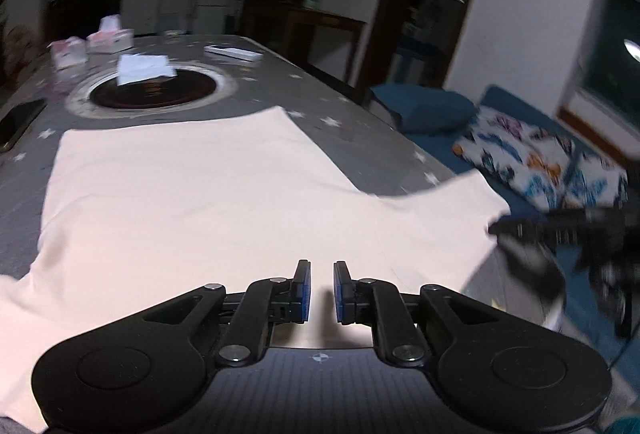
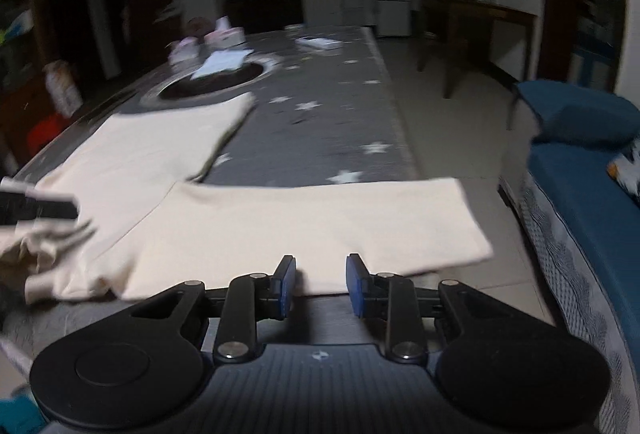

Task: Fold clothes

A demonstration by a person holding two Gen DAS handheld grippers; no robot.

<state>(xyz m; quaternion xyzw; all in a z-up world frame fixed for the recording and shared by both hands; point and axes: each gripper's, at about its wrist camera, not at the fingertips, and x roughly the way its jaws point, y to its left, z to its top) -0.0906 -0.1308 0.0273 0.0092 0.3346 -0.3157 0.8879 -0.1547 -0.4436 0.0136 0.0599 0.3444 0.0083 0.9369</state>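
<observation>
A pale cream shirt (image 1: 180,194) lies spread on the grey star-patterned table (image 1: 340,102). My left gripper (image 1: 322,292) hovers over its near hem, jaws a little apart with nothing between them. In the right wrist view the shirt's sleeve (image 2: 320,226) sticks out to the right past the table edge. My right gripper (image 2: 320,284) is open just in front of the sleeve's near edge. The right gripper also shows blurred in the left wrist view (image 1: 560,230) beside the sleeve tip. The left gripper shows blurred at the left of the right wrist view (image 2: 36,210).
A round dark inset (image 1: 154,90) with white paper (image 1: 144,68) on it sits mid-table. Tissue boxes (image 1: 110,38), a flat white box (image 1: 234,52) and a phone (image 1: 18,122) lie further off. A blue sofa (image 2: 580,194) with patterned cushions (image 1: 516,150) stands right of the table.
</observation>
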